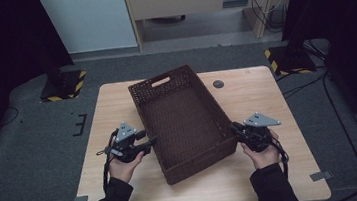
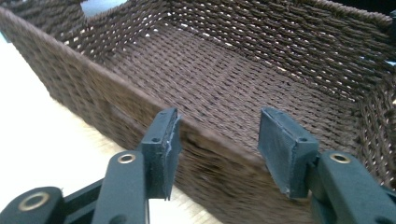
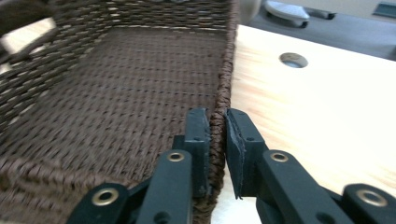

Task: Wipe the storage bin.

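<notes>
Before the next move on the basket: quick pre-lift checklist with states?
1. Right tongs clamped on the basket wall: ok, pads either side of the rim.
2. Left tongs gripping: not ok, open, jaws apart at the rim of the long wall.
3. Basket empty: ok, bare weave inside.
4. Basket fully on the table: ok.
5. Grip firm enough to lift: cannot tell.

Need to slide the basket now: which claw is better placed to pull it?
Right. The right claw is already shut on the basket wall, one jaw inside, one outside. The left claw is open, its jaws at the other wall's rim, gripping nothing.
</notes>
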Tool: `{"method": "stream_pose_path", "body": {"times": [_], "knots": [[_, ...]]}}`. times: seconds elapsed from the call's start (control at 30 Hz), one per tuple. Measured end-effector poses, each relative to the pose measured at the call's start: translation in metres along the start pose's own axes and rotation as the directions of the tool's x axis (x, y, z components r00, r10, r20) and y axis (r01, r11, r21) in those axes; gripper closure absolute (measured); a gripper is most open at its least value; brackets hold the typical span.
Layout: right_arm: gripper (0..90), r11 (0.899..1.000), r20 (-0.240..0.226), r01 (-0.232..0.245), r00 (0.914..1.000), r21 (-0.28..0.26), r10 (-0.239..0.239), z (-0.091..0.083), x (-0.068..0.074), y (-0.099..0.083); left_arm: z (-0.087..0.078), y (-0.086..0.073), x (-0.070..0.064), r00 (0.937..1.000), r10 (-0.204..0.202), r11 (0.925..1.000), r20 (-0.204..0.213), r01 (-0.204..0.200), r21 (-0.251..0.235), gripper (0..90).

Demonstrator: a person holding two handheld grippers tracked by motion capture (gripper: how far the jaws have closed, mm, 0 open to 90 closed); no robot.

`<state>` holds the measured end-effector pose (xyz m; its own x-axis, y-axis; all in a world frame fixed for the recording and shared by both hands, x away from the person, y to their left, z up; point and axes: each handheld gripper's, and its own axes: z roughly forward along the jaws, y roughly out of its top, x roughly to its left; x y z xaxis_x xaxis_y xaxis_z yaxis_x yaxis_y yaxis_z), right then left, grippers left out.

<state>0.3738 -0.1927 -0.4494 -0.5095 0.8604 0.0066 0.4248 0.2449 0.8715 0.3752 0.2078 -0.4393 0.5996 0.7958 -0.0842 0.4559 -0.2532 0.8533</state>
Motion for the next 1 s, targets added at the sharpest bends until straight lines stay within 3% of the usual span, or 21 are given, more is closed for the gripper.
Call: {"method": "stream_pose_path", "body": {"times": [0.17, 0.5, 0.63, 0.7, 0.87, 1.0], "knots": [[76.4, 1.0, 0.046, -0.011, 0.9989, -0.002, 0.011, 0.002, -0.006, 0.002, -0.005, 0.0, 0.004, 1.0, -0.009, 0.9998, -0.001, 0.009, -0.016, 44.3], [78.5, 1.0, 0.056, 0.0, 0.9984, 0.01, -0.001, 0.001, -0.008, 0.004, -0.014, 0.0, 0.021, 0.9984, -0.049, 0.9976, -0.029, 0.047, -0.05, 42.7], [72.5, 0.999, 0.075, -0.036, 0.9965, -0.006, 0.036, 0.006, -0.021, 0.004, -0.017, -0.002, 0.031, 0.9967, -0.067, 0.9964, -0.047, 0.064, -0.056, 42.4], [71.7, 1.0, 0.08, -0.028, 0.9964, -0.003, 0.028, 0.004, -0.021, 0.005, -0.018, -0.003, 0.036, 0.995, -0.078, 0.9956, -0.063, 0.075, -0.057, 42.4], [76.3, 1.0, 0.098, -0.001, 0.9952, 0.006, 0.0, 0.001, -0.016, 0.007, -0.02, -0.005, 0.042, 0.9926, -0.093, 0.9946, -0.078, 0.089, -0.054, 42.2], [77.7, 1.0, 0.094, -0.006, 0.9955, 0.014, 0.005, 0.005, -0.02, 0.008, -0.018, -0.006, 0.045, 0.9918, -0.092, 0.9952, -0.089, 0.089, -0.04, 42.1]]}}
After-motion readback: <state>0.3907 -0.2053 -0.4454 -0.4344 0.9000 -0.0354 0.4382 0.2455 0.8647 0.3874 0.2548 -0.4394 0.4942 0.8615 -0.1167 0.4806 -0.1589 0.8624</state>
